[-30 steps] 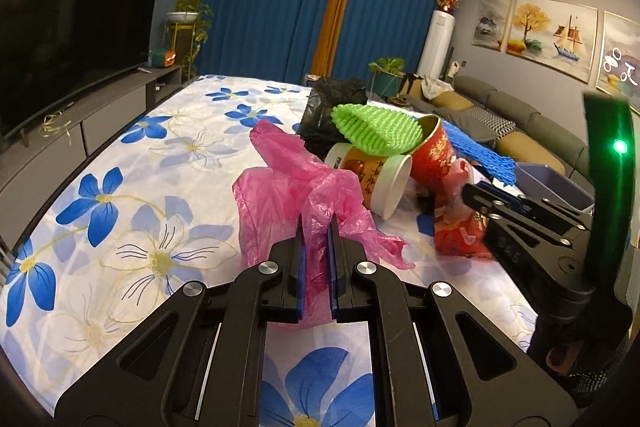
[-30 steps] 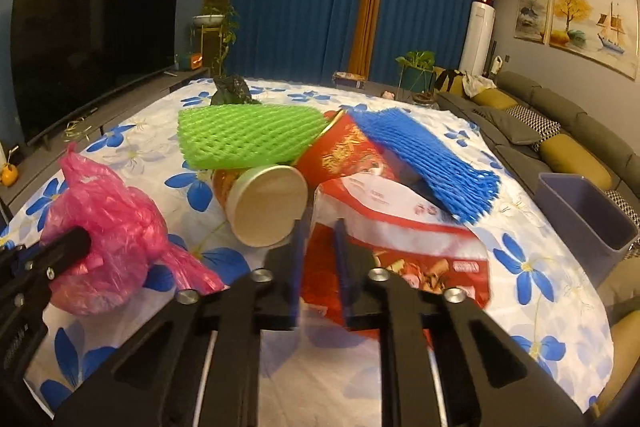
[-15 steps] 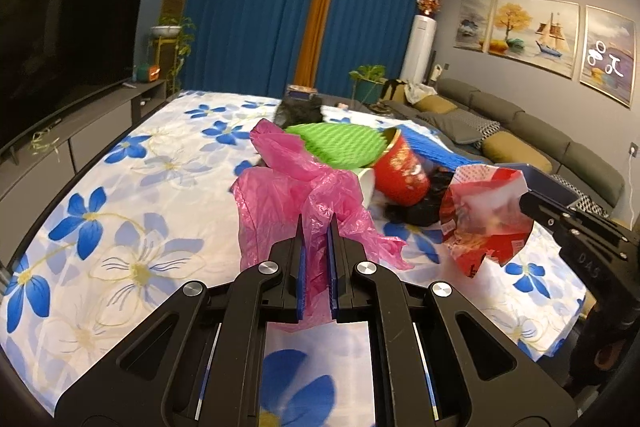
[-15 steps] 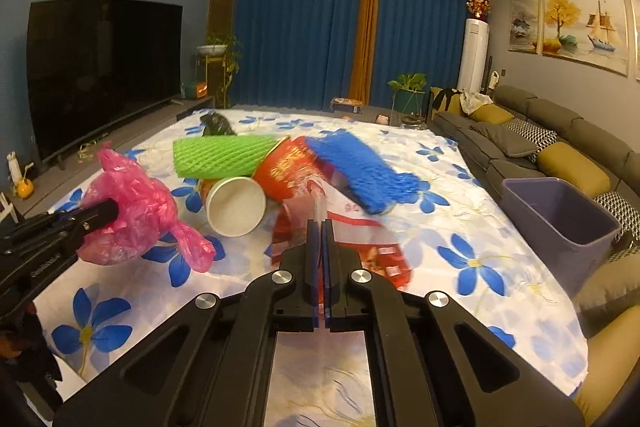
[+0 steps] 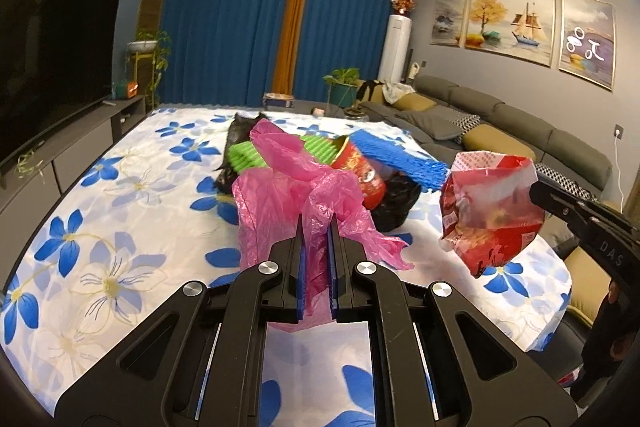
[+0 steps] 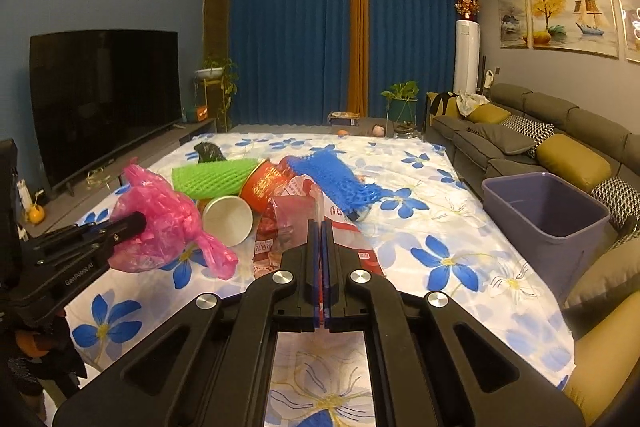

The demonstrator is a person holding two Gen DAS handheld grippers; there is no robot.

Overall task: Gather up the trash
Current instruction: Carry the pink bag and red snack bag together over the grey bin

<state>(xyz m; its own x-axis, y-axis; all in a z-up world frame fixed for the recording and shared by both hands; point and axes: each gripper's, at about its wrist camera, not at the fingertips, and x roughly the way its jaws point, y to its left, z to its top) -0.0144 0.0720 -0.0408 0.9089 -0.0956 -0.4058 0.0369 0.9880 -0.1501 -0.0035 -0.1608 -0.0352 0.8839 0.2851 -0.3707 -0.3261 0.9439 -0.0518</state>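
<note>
My left gripper (image 5: pixel 316 227) is shut on a crumpled pink plastic bag (image 5: pixel 288 187), which hangs above the flowered tablecloth (image 5: pixel 120 227). In the right wrist view the same bag (image 6: pixel 160 223) shows at the left, on the left gripper's tip (image 6: pixel 138 223). My right gripper (image 6: pixel 322 227) is shut on a red and white snack packet (image 6: pixel 288 223), gripping its thin edge. From the left wrist view that packet (image 5: pixel 488 211) hangs in the air off the right gripper (image 5: pixel 536 193), above the table's right side.
A pile stays on the table: a green foam net (image 6: pixel 212 175), a red paper cup (image 6: pixel 264 185), a blue foam net (image 6: pixel 336 179) and a black bag (image 5: pixel 396 199). A purple bin (image 6: pixel 548 211) stands at the table's right, by the sofa (image 6: pixel 560 147).
The right gripper's jaws closed on the snack packet and lifted it off the table, drawing back. The left gripper rose and drew back too, the pink bag still held.
</note>
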